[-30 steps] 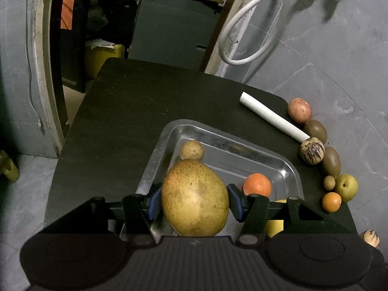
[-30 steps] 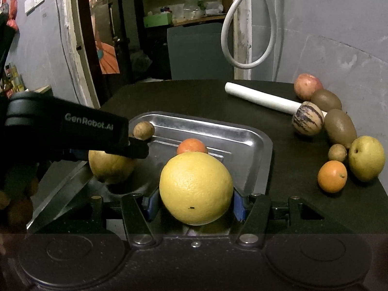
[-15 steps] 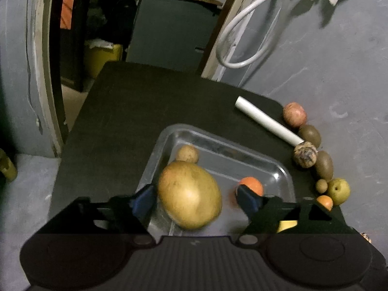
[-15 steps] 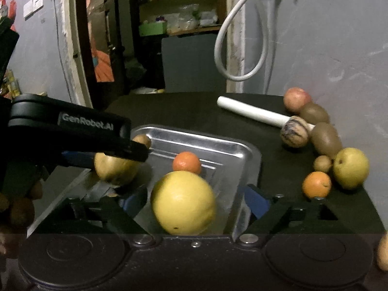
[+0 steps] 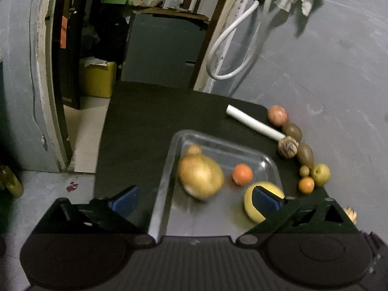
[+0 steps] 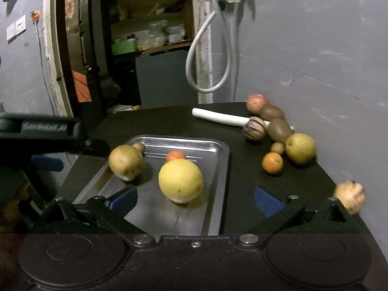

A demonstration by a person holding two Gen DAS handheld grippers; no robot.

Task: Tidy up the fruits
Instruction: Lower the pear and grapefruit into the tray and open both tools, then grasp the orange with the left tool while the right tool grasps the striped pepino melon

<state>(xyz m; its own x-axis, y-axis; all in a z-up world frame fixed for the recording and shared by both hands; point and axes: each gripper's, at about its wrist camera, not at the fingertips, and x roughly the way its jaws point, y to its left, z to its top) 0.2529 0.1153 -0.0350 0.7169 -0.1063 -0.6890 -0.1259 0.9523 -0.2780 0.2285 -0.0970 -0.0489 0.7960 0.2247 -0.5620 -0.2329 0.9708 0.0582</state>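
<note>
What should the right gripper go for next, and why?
Probably the small orange on the table: the right gripper is open and empty, the yellow citrus already sits in the metal tray, and that orange lies loose just right of the tray.

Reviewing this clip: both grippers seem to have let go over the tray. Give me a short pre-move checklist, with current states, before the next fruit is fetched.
1. left gripper empty, jaws just opened wide: ok.
2. right gripper empty, jaws just opened wide: ok.
3. Brownish mango inside the metal tray: ok, though blurred, so whether it has settled: cannot tell.
4. Yellow grapefruit resting in the tray, clear of both right pads: ok.
5. Remaining fruits still outside the tray, such as the small orange and green pear: not ok.
6. White tube lying beside the far fruits, possibly in the way: cannot tell.
</note>
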